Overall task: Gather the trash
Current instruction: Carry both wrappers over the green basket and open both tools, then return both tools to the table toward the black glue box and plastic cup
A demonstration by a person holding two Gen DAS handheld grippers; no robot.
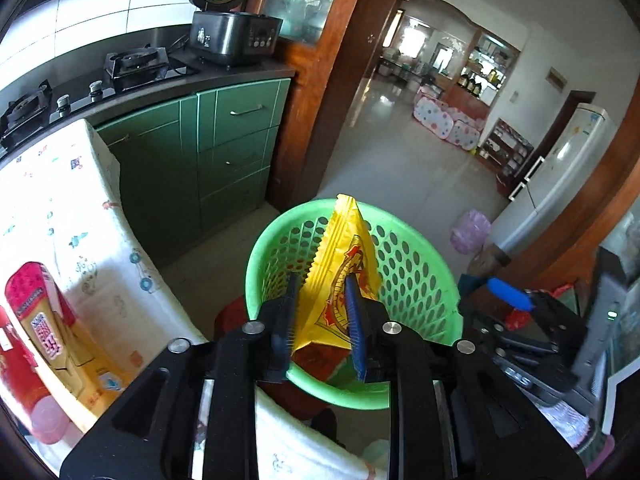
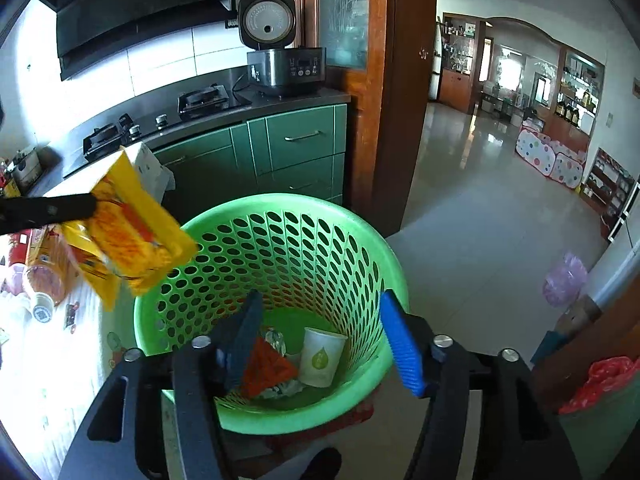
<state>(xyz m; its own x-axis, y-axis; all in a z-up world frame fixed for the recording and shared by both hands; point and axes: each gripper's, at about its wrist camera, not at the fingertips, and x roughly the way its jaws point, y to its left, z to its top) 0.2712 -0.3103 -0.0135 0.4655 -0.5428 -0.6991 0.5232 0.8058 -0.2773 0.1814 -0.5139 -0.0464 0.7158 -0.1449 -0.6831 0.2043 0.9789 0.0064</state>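
My left gripper (image 1: pixel 322 280) is shut on a yellow snack wrapper (image 1: pixel 344 268) and holds it over the near rim of a green perforated basket (image 1: pixel 416 280). In the right wrist view the same wrapper (image 2: pixel 132 236) hangs from the left gripper's finger at the basket's left rim (image 2: pixel 224 216). My right gripper (image 2: pixel 320 300) is open and empty above the basket. Inside the basket lie a white paper cup (image 2: pixel 320 356), an orange-red wrapper (image 2: pixel 268 368) and crumpled foil (image 2: pixel 276 338).
A table with a white patterned cloth (image 1: pixel 72 208) stands left of the basket and holds red and yellow packages (image 1: pixel 44 332). Green cabinets (image 1: pixel 224 152), a stove (image 1: pixel 132 64) and a rice cooker (image 1: pixel 232 36) are behind. A wooden door frame (image 1: pixel 320 92) is to the right.
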